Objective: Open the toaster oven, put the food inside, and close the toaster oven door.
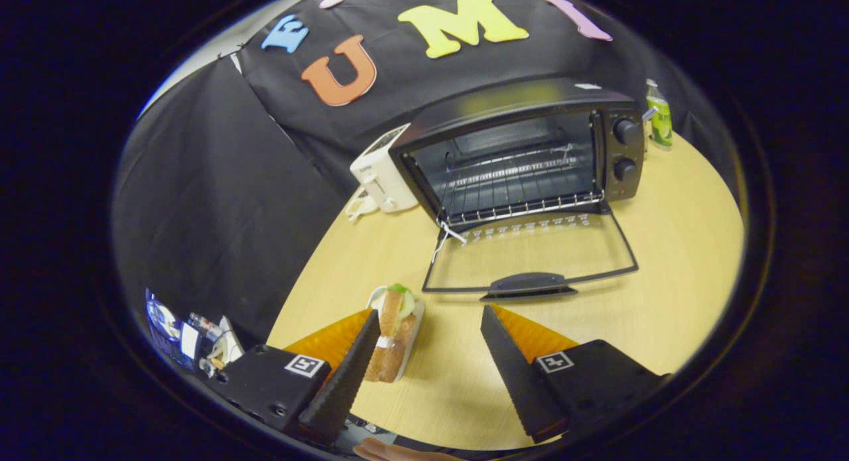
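The counter carries a toaster oven with its door already dropped flat toward the gripper, whose jaws gape wide and empty. The sandwich on its small plate sits just inside the left jaw — a careless close could tip it off the plate, or the lift could clip the door's handle.

you get even, fairly bright overhead light on the table, with a soft yellowish sheen on the oven top and faint reflections on its open glass door. shadows are short and soft under the sandwich. fisheye bends straight lines hard toward the rim, where the picture darkens. the fingers, spread apart, look slightly soft.
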Action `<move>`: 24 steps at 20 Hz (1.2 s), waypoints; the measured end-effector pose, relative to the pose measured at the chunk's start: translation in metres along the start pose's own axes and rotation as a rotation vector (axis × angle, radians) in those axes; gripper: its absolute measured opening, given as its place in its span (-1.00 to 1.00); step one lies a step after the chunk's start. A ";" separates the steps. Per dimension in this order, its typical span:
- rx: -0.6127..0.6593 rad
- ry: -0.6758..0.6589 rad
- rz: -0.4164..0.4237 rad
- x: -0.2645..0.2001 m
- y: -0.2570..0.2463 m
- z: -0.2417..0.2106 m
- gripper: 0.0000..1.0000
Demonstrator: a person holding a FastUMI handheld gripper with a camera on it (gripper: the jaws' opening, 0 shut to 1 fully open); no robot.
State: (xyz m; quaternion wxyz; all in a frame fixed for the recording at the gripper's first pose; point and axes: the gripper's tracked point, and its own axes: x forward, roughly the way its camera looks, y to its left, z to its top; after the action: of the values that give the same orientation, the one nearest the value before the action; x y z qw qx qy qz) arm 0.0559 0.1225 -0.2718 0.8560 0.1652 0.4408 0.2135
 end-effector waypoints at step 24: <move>0.230 0.340 0.235 0.041 0.035 -0.038 0.00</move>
State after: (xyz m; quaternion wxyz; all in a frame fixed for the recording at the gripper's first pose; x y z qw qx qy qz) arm 0.0380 0.1774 -0.3045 0.7145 0.2736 0.5777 0.2846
